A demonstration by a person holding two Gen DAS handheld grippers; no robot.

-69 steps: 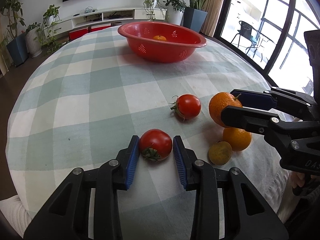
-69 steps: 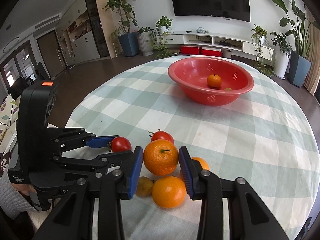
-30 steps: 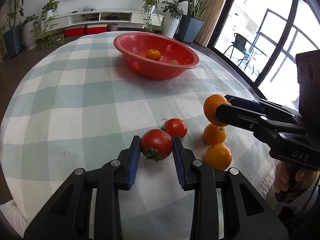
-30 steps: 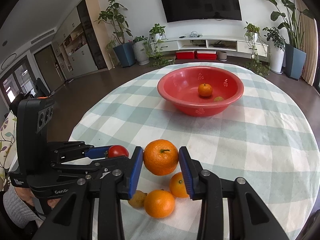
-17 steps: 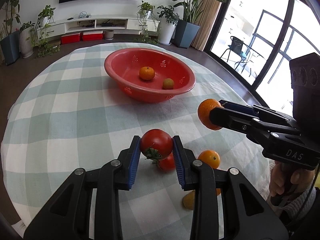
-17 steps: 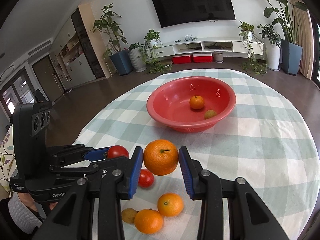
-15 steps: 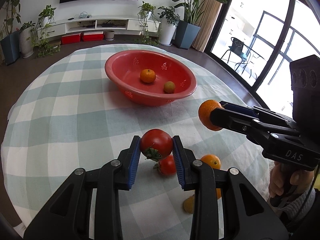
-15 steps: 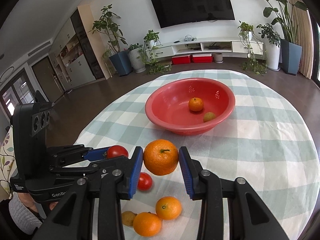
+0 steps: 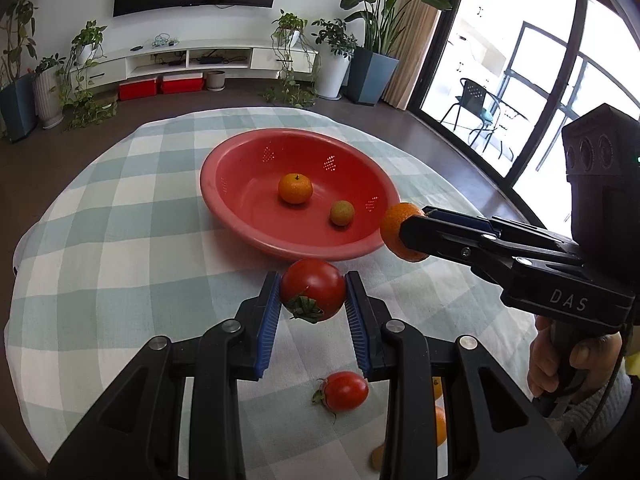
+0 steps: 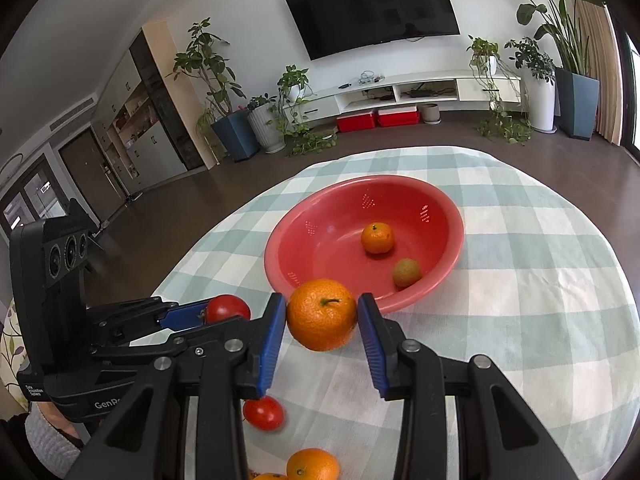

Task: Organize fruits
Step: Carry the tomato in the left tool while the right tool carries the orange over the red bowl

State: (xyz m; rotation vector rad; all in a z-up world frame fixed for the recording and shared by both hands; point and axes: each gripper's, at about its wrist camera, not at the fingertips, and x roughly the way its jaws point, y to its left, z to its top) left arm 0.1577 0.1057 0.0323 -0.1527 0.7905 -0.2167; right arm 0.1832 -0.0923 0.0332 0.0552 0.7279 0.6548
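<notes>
checked surface (image 9: 120, 240): our left gripper (image 9: 312, 304) clamps a tomato (image 9: 313, 290), right gripper (image 10: 322, 322) an orange (image 10: 321, 314); our fingers (image 9: 404, 380) half hide loose oranges (image 9: 440, 426) below.

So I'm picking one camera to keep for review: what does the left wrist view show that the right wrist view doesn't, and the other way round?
Only the left wrist view shows the glass doors with a chair outside, and the bare hand gripping the right tool. Only the right wrist view shows the cabinets and door, and a grey sleeve under the left tool. Both show the red bowl holding a small orange and a greenish fruit, the held tomato, the held orange, and a loose tomato on the checked cloth.
</notes>
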